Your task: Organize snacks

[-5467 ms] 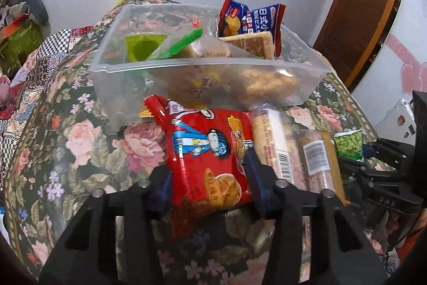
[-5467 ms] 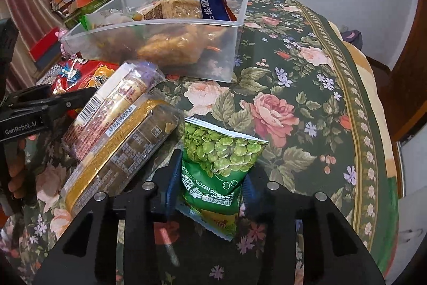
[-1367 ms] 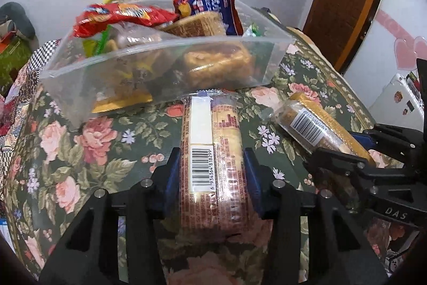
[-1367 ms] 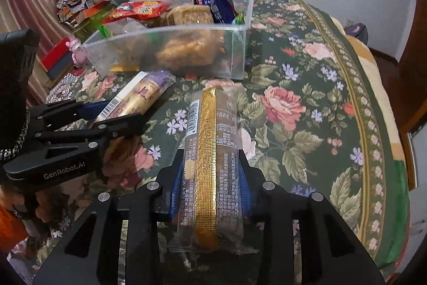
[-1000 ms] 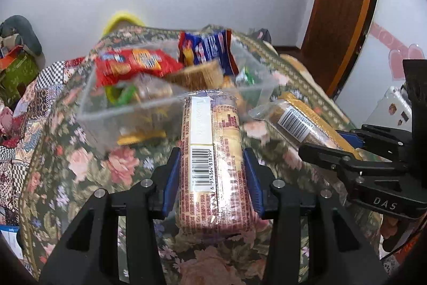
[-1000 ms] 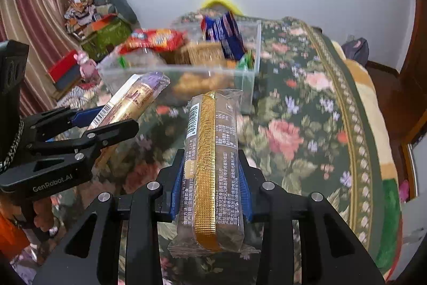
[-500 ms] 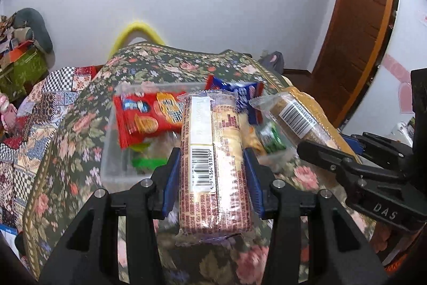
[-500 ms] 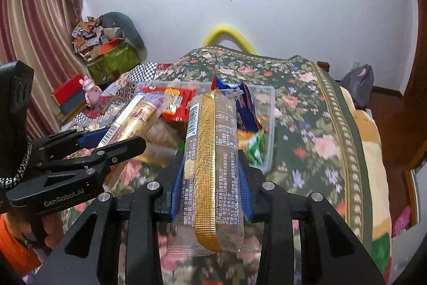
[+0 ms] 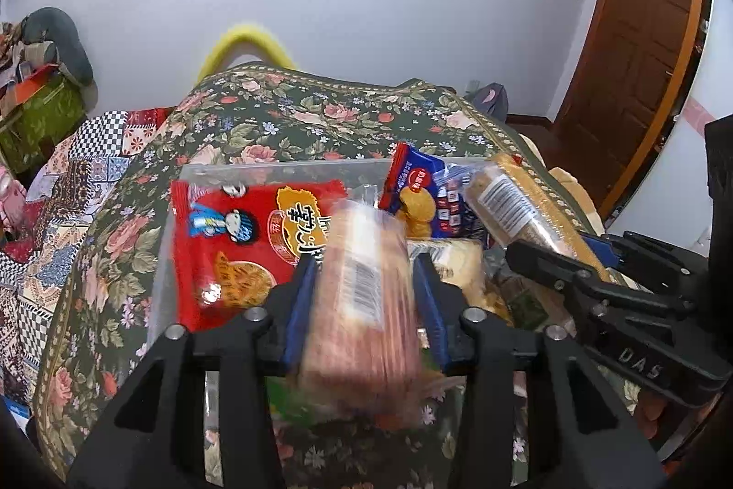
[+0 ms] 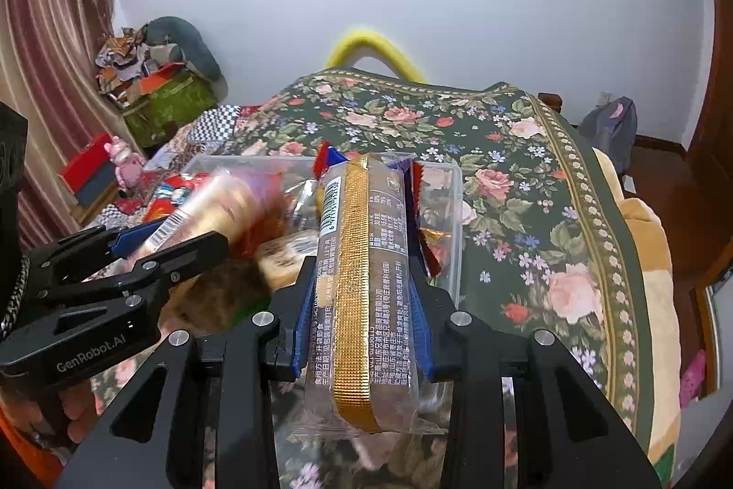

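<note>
Blurred biscuit pack [image 9: 366,296] between left claw [image 9: 364,301] pads, grip unclear; right claw [image 10: 362,305] clamps gold-striped pack [image 10: 366,287].

the room is evenly and softly lit, bright on the pale wall [image 9: 412,8], with no hard shadows. both views bend strongly toward black rounded corners, bowing the door frame [image 9: 678,67] at the right edge. the biscuit pack [image 9: 366,296] between my left fingers [image 9: 300,305] is smeared with motion blur; in my right view the gold-striped pack [image 10: 362,282] is sharp, its wrapper faintly glossy.
</note>
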Motion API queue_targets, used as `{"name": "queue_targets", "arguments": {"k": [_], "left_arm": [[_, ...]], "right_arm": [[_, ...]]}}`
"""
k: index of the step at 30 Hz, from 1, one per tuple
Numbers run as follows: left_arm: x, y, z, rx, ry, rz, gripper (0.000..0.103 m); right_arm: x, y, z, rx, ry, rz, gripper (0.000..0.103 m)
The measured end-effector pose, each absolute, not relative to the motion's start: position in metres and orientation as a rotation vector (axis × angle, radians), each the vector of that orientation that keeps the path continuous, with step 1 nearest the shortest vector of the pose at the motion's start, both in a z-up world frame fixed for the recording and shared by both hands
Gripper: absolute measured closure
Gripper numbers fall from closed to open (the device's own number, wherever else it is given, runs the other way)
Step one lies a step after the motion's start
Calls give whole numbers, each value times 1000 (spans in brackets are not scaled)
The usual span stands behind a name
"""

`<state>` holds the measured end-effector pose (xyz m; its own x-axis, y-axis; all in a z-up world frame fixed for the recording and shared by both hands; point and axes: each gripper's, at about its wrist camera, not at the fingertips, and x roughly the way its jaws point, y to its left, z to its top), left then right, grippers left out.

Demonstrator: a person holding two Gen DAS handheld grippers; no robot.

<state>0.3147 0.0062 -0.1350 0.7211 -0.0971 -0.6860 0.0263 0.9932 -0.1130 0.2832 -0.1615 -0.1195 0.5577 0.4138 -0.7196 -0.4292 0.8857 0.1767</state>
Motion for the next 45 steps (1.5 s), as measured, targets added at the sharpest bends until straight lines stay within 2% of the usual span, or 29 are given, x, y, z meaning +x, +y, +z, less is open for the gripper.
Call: {"name": "queue_targets", "arguments": {"k": [6,11,17,27,32,35,36,38,40,45], "left_arm": [[318,2,-137,-89,775,-77,62],[304,5,-133,-116,789,-95,53],[271,2,-115,-91,754,-102,51],[188,1,-37,-68,562,-94,51],[141,2,-2,-68,458,-81,46],[118,2,11,-71,418,-82,37],[108,2,15,-67,402,-79,35],[93,1,21,-58,379,-69,24],[85,1,24,-57,363,-58,14],[68,1,27,-58,335,-26,7]], "right_arm": [[287,-153,-120,-59,846,510,70],[280,-159,-118,-70,885,518,66],[260,-168,-102,-95,854,502,65],[198,-190,-21,-37,683,523,65],[160,-194,17,5,580,544,65],[142,-194,28,23,536,549,57],[135,-194,32,25,518,548,52],[126,-195,36,34,491,544,41],[118,-195,38,41,472,540,25],[108,-193,39,31,451,536,18]]}}
